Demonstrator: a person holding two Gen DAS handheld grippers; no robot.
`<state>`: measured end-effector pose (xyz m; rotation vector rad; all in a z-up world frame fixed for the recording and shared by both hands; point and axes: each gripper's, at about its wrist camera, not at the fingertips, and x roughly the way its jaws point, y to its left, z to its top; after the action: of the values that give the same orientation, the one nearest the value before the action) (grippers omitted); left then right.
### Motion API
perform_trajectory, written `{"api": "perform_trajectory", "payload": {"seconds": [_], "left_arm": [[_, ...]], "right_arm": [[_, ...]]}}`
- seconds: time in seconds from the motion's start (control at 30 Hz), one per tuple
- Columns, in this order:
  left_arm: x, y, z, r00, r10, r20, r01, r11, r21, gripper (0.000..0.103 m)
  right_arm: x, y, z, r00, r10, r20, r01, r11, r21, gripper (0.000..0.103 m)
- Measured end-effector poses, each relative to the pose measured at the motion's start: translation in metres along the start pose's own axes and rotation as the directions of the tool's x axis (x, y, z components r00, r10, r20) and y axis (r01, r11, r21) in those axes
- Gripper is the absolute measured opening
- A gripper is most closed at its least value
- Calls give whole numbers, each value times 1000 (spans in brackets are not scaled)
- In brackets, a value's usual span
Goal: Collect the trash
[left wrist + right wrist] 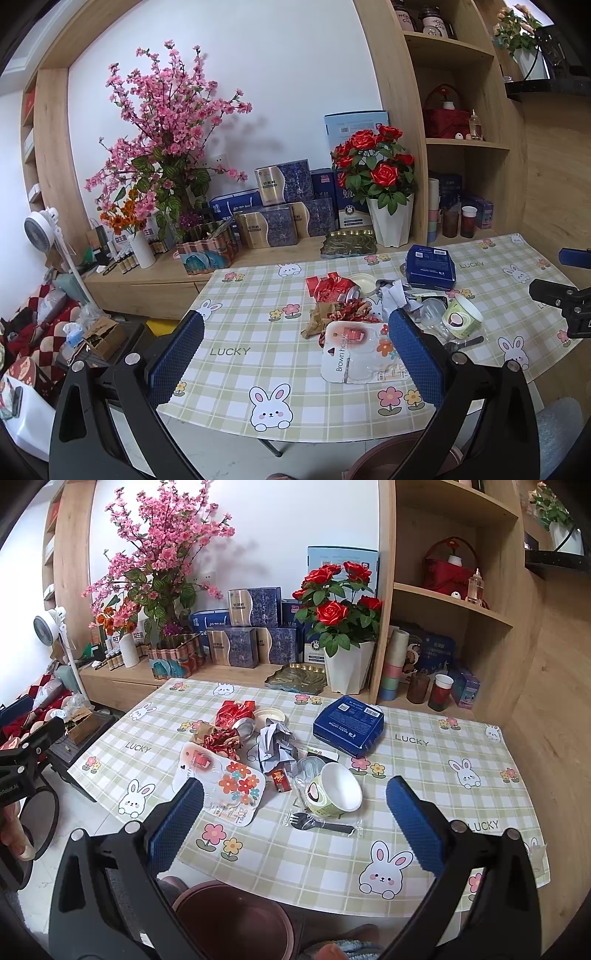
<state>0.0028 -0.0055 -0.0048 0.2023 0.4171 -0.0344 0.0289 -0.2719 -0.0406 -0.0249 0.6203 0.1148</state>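
Trash lies in a heap mid-table: a crushed red can point(338, 288) point(236, 716), crumpled red-brown wrappers point(338, 315) point(219, 740), a flat "Brown hook" blister pack point(360, 349) point(221, 779), crumpled grey paper point(395, 295) point(275, 746), a tipped green paper cup point(461, 317) point(334, 788), a wrapped black plastic spoon point(321, 823) and a blue box point(430, 266) point(349, 725). My left gripper point(295, 354) hovers open in front of the blister pack. My right gripper point(295, 827) hovers open over the cup and spoon. Neither holds anything. A brown bin point(232, 919) sits below the table's near edge.
The table point(236, 369) point(424, 775) wears a checked bunny cloth. Behind it a wooden counter holds flower pots point(384, 184) point(343, 627), gift boxes and a tray. Shelves rise at the right. A white fan point(40, 229) and floor clutter stand at the left.
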Motion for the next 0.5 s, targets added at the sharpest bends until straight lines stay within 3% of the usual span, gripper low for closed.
{"api": "perform_trajectory", "payload": {"seconds": [0.5], "left_arm": [[0,4,3,1000,1,-3,-1,1000,-4,98]], "right_arm": [[-2,-1,3,1000,1,1,-1,1000,5,97]]}}
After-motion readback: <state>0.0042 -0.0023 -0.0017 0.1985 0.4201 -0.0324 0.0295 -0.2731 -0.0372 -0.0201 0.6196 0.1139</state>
